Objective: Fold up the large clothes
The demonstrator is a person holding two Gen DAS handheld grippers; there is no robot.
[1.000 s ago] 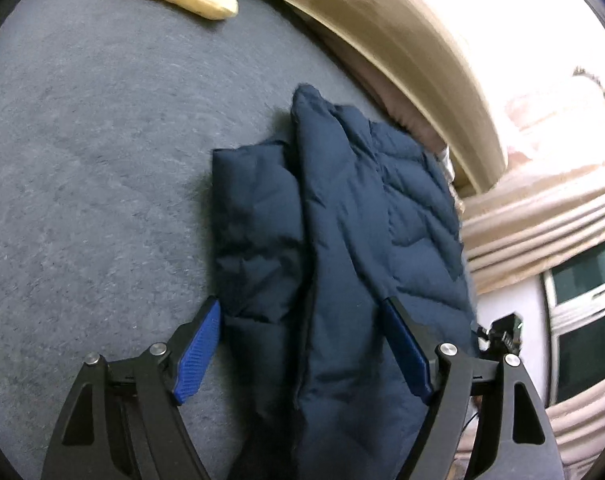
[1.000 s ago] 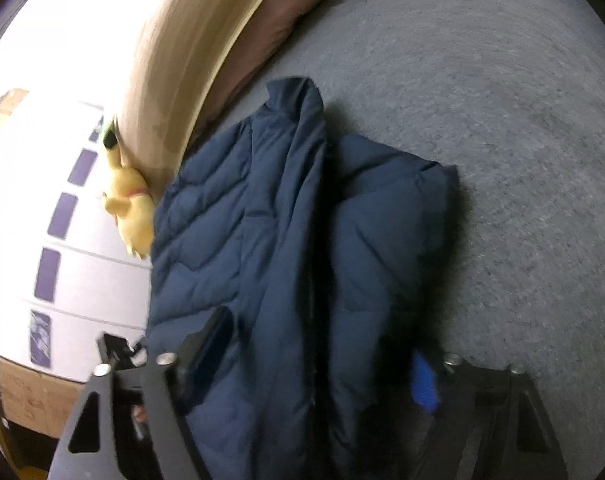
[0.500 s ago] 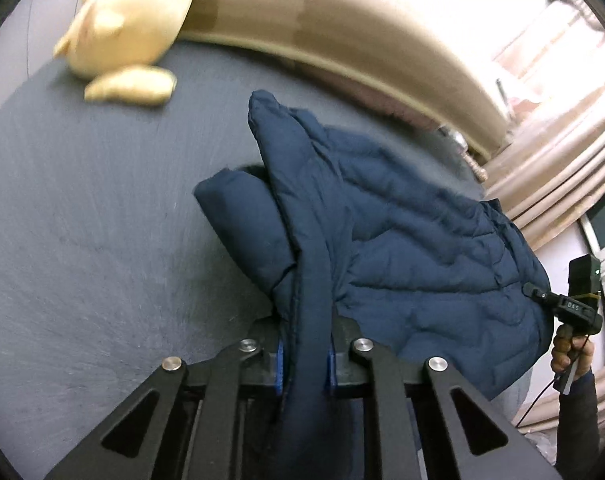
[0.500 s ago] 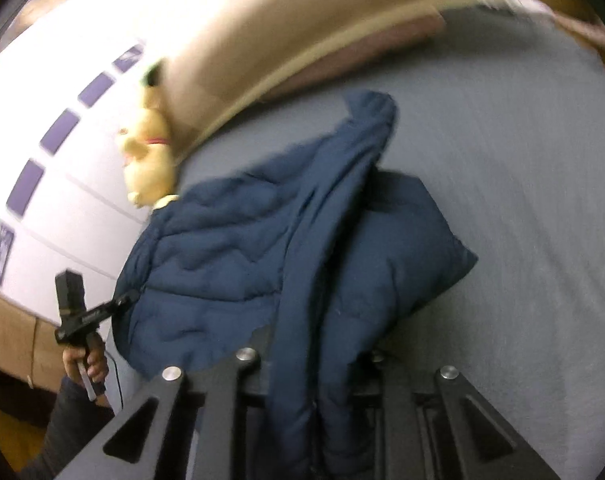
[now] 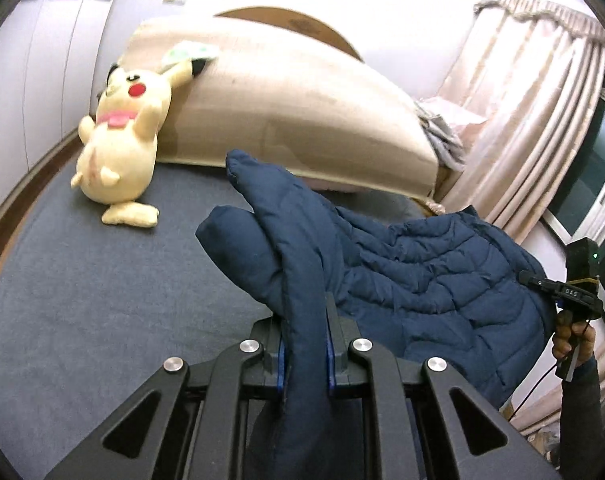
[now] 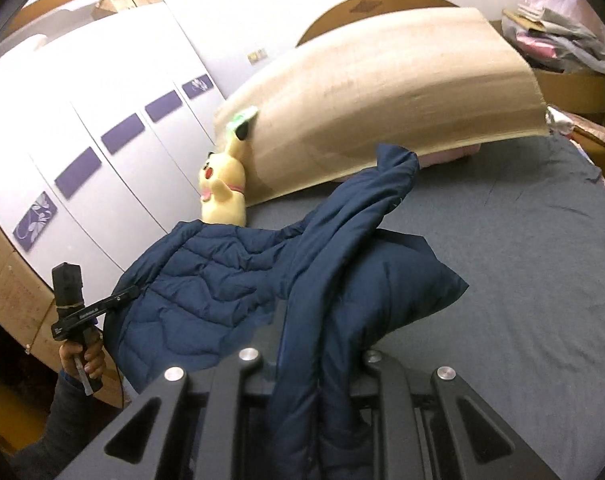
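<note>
1. Bed [image 5: 82,300]: broad grey-blue sheet, fine-napped and flat, filling the left wrist view from 6 to 9 o'clock.
2. Headboard cushion [image 5: 294,104]: long beige bolster, smooth and curved, at 12 o'clock in both views.
3. Jacket [image 5: 422,280]: navy quilted puffer, stitched into wavy puffed channels, matte and slippery-looking. Lifted off the bed at its near edge, sagging between the two tools, far end draped toward 12 o'clock. Judged roughly halfway: doubled lengthwise already, one panel lying over another; cross fold and flattening not yet done.
4. Plush toy [image 5: 122,140]: yellow, soft, round-bellied, propped against the cushion at 10 o'clock.
5. Left gripper [image 5: 304,350]: closed tight on a thick rolled seam of the jacket, blue pads pressed against either side.
6. Right gripper [image 6: 314,364]: apparently clamped on a bunched edge of the same garment, though fabric covers the fingertips, so contact only probable.
7. Hand [image 5: 574,336] at 3 o'clock, gripping the other tool's handle.
</note>
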